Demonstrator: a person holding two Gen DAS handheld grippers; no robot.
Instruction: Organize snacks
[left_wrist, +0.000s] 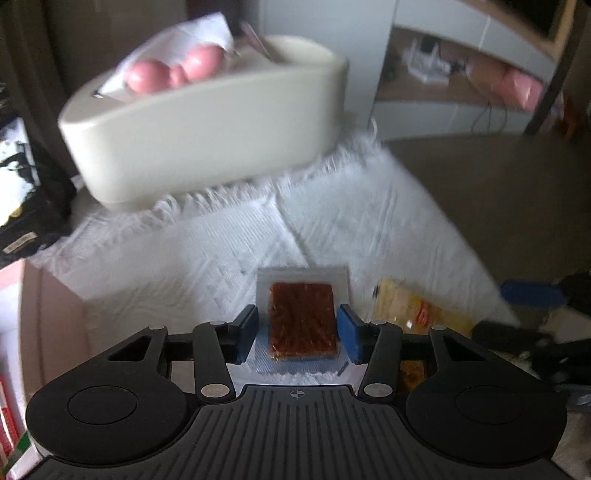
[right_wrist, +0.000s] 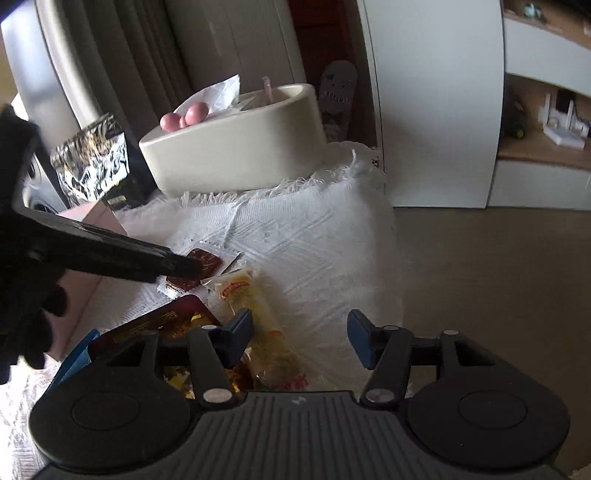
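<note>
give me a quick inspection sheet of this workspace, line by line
surface: white woven cloth with a fringed far edge.
job's things: brown snack packet flat on the cloth; yellow snack packet beside it; cream bin at the cloth's far end holding a pink-ball packet.
clutter: dark red packet near the right hand-held gripper; foil-patterned bag left of the bin.
grippers: left hand-held gripper has its pads either side of the brown packet, contact unclear; right hand-held gripper open, empty, over the cloth.
cables: loose wires under the far shelf.
surroundings: white cabinet, wooden shelf, tan floor.
</note>
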